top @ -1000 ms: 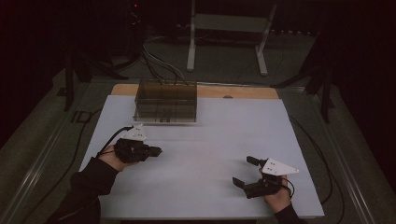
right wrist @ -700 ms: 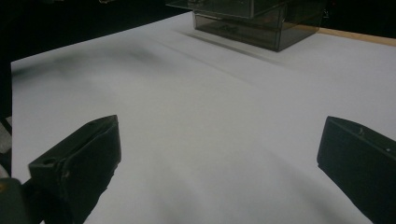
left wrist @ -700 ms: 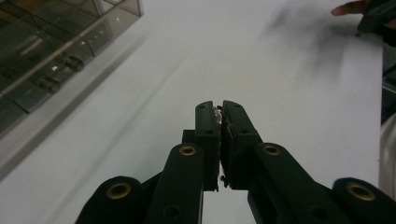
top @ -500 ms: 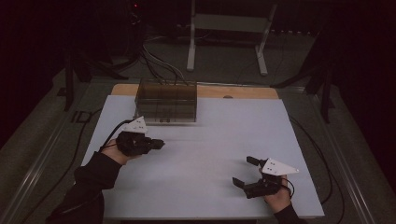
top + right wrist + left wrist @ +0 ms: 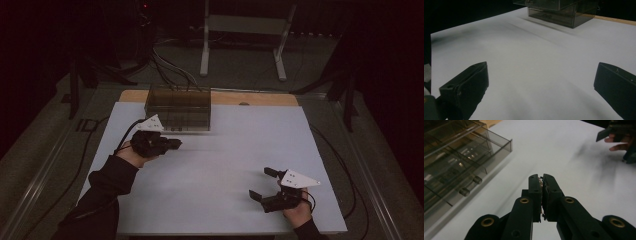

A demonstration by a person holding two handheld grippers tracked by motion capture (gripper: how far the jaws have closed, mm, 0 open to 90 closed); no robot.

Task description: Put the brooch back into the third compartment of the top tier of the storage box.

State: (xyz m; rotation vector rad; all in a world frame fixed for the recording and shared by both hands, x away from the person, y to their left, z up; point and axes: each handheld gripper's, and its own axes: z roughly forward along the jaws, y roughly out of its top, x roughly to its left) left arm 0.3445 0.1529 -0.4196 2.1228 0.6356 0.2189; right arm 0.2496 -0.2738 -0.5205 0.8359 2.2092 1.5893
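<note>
Holding something small and pale pinched between its closed jaws, the left gripper (image 5: pixel 172 144) hovers over the desk (image 5: pixel 215 165) with the organizer (image 5: pixel 178 107) just ahead of it and to its left; in the left gripper view the gripper (image 5: pixel 541 178) shows a thin sliver of that item (image 5: pixel 540 180) between the pads, too small to name. The organizer (image 5: pixel 454 167) is a smoky clear box with several divided compartments and two small knobs (image 5: pixel 471 186) on its near face, and it stands closed as far as can be told. My reading is that the item is on its way to the box and has not been put in; opening a drawer or reaching a compartment and letting go are left to do. Whether other pieces already lie inside cannot be made out through the tinted walls. Further right, well apart from the left gripper and nearer the person, the right gripper (image 5: pixel 262 183) rests low over bare desk with its jaws spread wide and nothing between them; in the right gripper view the gripper (image 5: pixel 541 82) looks across the white surface toward the organizer (image 5: pixel 559 12) far ahead. Counted: one organizer, one held item, two grippers, one desk.
</note>
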